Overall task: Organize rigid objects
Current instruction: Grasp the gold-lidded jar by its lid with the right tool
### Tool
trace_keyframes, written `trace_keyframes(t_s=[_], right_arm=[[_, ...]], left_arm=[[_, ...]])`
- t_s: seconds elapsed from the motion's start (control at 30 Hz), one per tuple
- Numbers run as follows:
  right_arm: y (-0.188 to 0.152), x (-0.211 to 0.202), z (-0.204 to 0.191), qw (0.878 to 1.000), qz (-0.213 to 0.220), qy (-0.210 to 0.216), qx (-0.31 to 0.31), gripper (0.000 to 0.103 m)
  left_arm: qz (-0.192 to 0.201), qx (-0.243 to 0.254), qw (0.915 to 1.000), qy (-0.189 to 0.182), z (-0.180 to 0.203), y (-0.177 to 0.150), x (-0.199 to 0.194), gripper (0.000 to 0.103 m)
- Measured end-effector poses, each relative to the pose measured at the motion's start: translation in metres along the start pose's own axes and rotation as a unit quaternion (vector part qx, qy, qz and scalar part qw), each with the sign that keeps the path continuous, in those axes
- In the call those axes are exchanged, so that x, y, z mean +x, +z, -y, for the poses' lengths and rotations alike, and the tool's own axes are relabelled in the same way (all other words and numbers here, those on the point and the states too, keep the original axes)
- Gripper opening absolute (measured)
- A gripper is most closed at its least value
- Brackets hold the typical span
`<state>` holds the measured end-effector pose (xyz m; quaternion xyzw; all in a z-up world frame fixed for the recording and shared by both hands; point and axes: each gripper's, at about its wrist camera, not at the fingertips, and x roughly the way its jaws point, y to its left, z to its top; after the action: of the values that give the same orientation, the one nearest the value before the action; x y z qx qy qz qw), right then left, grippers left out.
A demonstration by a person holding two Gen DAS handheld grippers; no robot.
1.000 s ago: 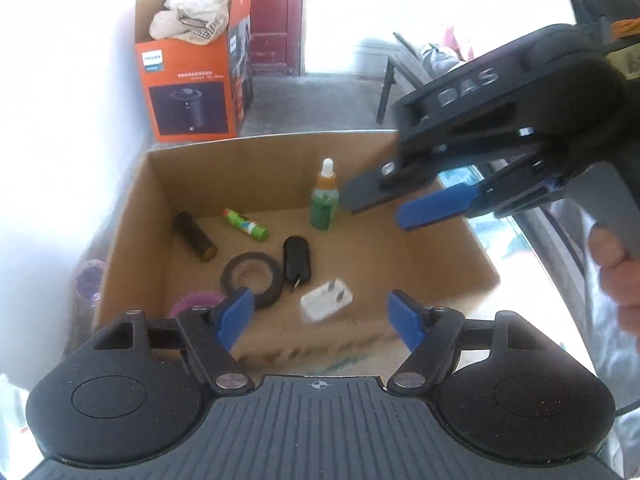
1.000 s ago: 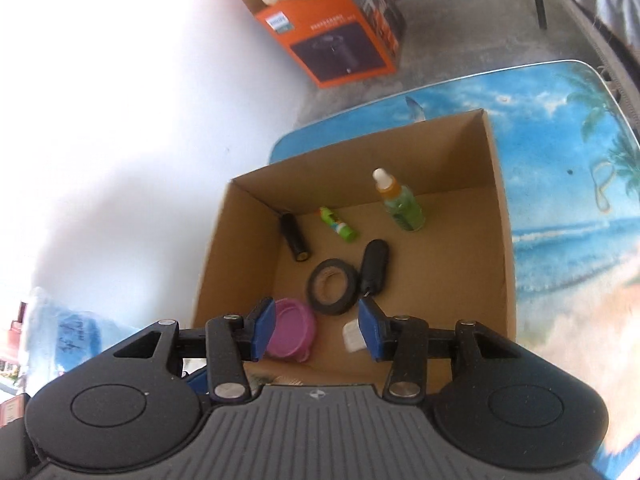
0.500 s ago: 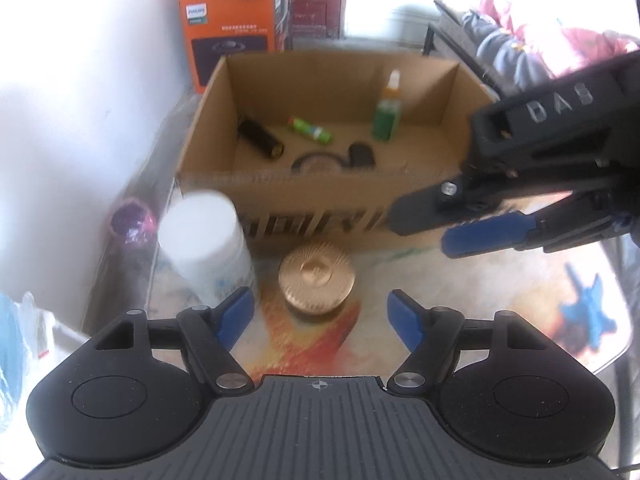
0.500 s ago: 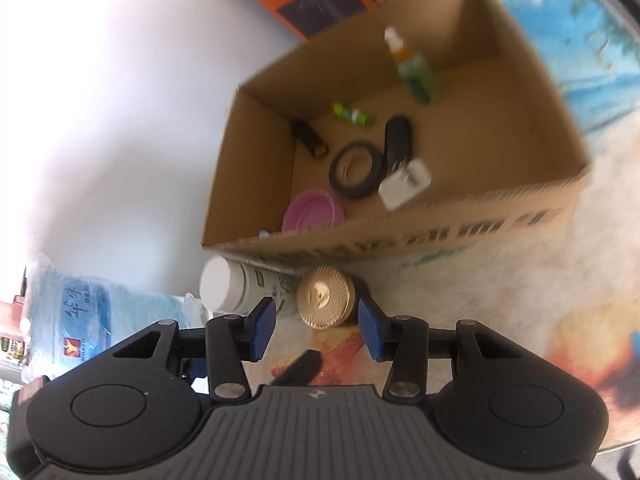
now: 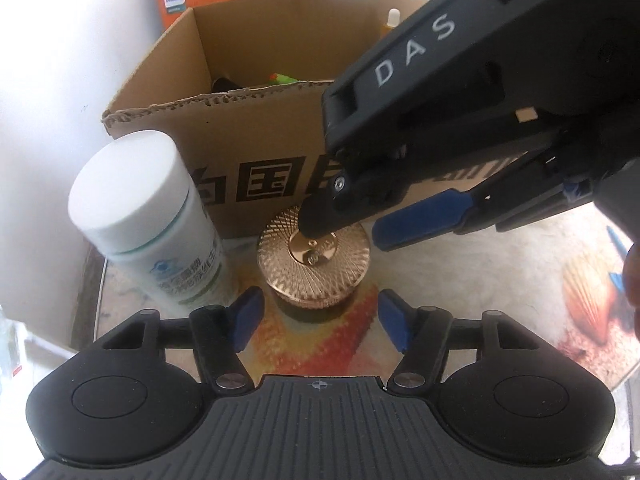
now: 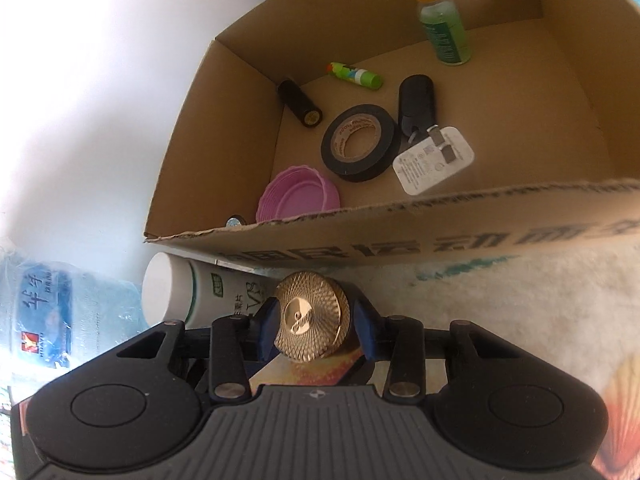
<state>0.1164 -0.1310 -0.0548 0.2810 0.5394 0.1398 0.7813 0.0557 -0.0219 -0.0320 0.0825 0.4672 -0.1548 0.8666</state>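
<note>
With seven items already in the cardboard box (image 6: 208, 128), the right gripper (image 6: 316, 330), jaws just closing, brackets the gold-lidded jar (image 6: 310, 316) at six o'clock without a confirmed pinch, the left gripper (image 5: 320, 320) spread, and the white bottle (image 5: 148, 220) waiting outside.

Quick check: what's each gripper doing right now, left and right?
Left gripper: open, jaws just been closing, holding nothing; gold-capped jar ahead of them.
Right gripper: jaws just been closing around the gold-capped jar; contact cannot be told.
</note>
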Motion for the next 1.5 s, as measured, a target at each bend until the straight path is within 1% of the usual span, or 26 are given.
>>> trace_keyframes(t_s=[0.07,0.23,0.37,0.53,0.77,0.83,1.0,1.13,1.23,1.5], right_arm=[[0.001,0.004,0.000,1.000,-0.003,0.007,0.000,0.042],[0.003,0.008,0.003,1.000,-0.009,0.013,0.004,0.042],[0.002,0.006,0.007,1.000,-0.015,0.008,0.006,0.042],[-0.004,-0.008,0.019,1.000,-0.022,-0.004,0.015,0.042],[-0.020,-0.031,0.037,0.999,-0.031,-0.022,0.029,0.042],[-0.024,-0.036,0.040,0.999,-0.032,-0.025,0.029,0.042],[-0.026,-0.042,0.045,0.999,-0.027,-0.026,0.032,0.042],[-0.023,-0.041,0.048,0.999,-0.026,-0.024,0.040,0.042],[-0.022,-0.039,0.049,0.999,-0.028,-0.020,0.040,0.043],[-0.023,-0.029,0.054,0.998,-0.036,-0.009,0.042,0.044]], left_arm=[[0.003,0.000,1.0000,-0.003,0.000,0.002,0.001,0.060],[0.003,-0.003,1.0000,-0.005,-0.001,0.006,0.000,0.060],[-0.001,0.004,0.9999,-0.017,-0.003,0.007,-0.006,0.060],[-0.005,0.011,0.9992,-0.039,0.007,0.007,-0.012,0.060],[-0.015,0.026,0.9968,-0.075,0.027,-0.002,-0.021,0.060],[-0.017,0.031,0.9962,-0.080,0.031,-0.004,-0.024,0.060],[-0.012,0.044,0.9966,-0.068,0.040,-0.011,-0.029,0.061],[-0.028,0.047,0.9963,-0.066,0.043,-0.007,-0.017,0.062],[-0.029,0.049,0.9964,-0.063,0.042,-0.002,-0.007,0.062],[-0.028,0.056,0.9962,-0.060,0.048,0.000,-0.001,0.057]])
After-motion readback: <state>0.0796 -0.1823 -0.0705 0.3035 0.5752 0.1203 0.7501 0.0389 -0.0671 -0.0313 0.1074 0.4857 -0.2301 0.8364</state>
